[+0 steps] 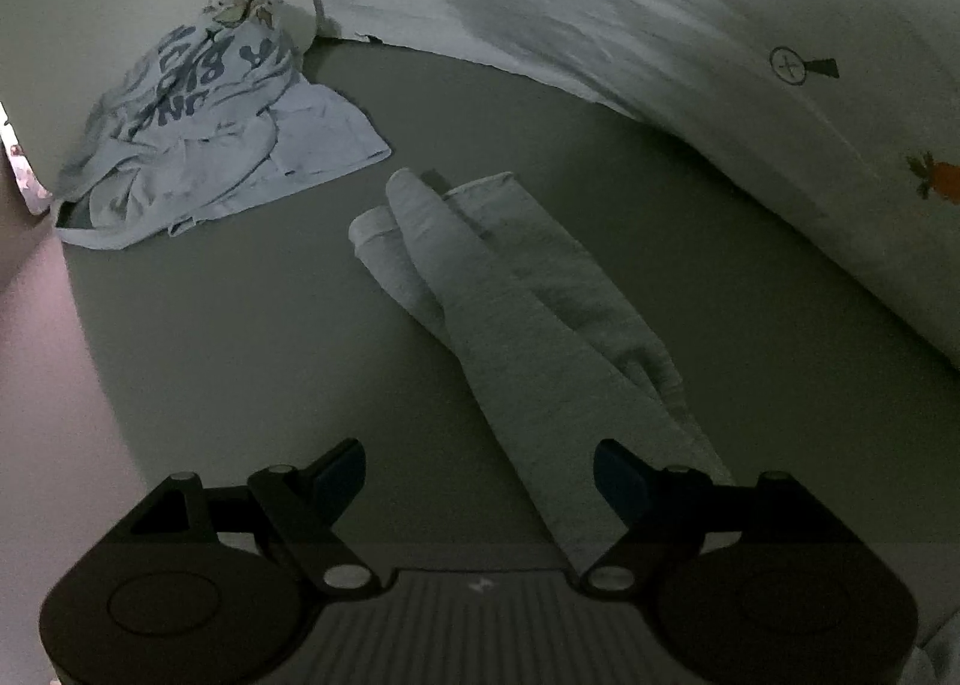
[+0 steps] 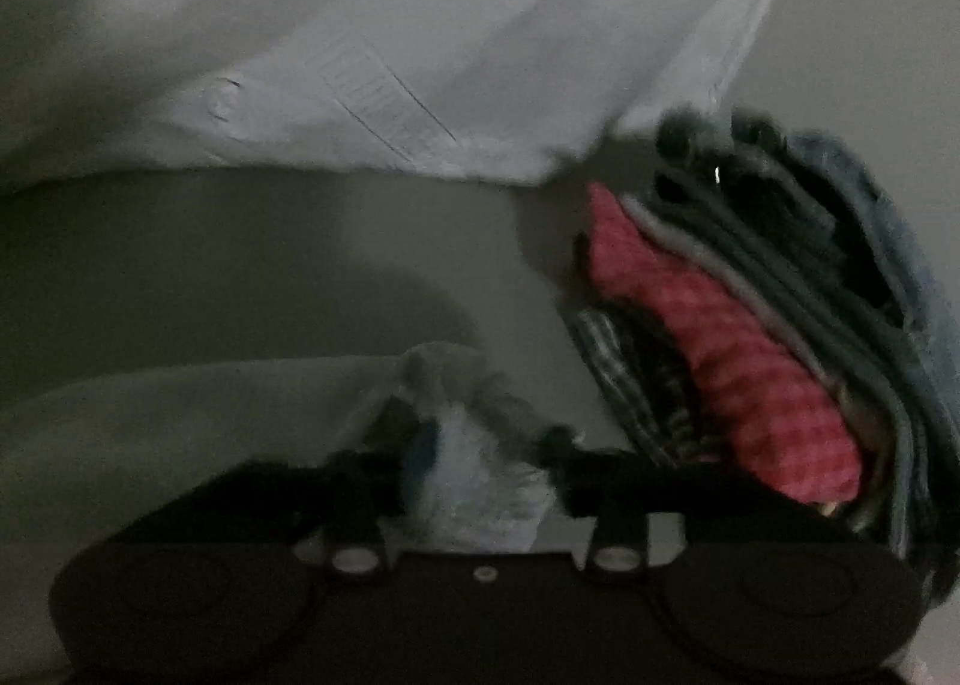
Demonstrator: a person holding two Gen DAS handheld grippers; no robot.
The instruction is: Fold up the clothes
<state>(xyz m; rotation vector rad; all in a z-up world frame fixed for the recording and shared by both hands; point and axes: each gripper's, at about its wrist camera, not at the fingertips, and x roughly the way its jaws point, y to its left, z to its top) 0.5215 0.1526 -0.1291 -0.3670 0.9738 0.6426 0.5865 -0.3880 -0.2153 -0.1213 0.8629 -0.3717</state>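
Left wrist view shows the left gripper [image 1: 479, 472] with jaws wide apart, empty, over a long grey garment [image 1: 510, 313] on the bed [image 1: 240, 355]; the right gripper [image 2: 480, 475] clamps pale bunched cloth [image 2: 474, 481] beside a folded clothes stack [image 2: 750, 325].

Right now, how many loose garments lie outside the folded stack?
2: a crumpled pale-blue lettered shirt by the wall, and a long grey garment mid-surface. Others may be hidden.

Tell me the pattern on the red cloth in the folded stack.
Red checked cloth, a small grid; clearest in the right wrist view.
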